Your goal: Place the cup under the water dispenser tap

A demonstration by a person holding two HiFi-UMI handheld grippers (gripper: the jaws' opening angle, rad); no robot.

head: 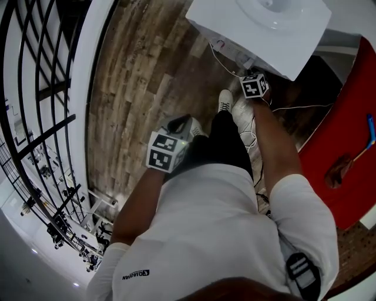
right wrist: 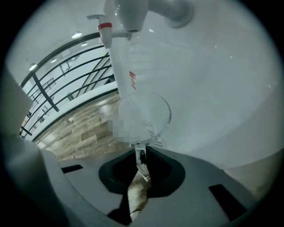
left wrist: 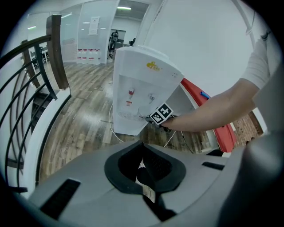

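Right gripper point(right wrist: 140, 153) is clamped on the thin rim of the clear cup point(right wrist: 153, 115), one jaw inside the wall and one outside. It holds the cup close against the front of the water dispenser point(left wrist: 137, 88), below the taps. The left gripper point(left wrist: 143, 166) hangs back by my hip, jaws closed on nothing.

My worries:

- **Alignment:** the red tap point(right wrist: 105, 30) sits up and to the left of the cup, with the white tap point(right wrist: 171, 11) up and to the right. The cup lines up cleanly with neither, so setting it down here would likely leave it off to one side.
- **Grip:** a soft cup wall pinched at one spot can buckle or swing about that spot if the cup bumps the panel.
- **Release:** I can't see any ledge or tray under the cup. If I let go before the base is seated flat, I expect it would tip or drop.
- **Clearance:** lifting to adjust could knock a tap from below.
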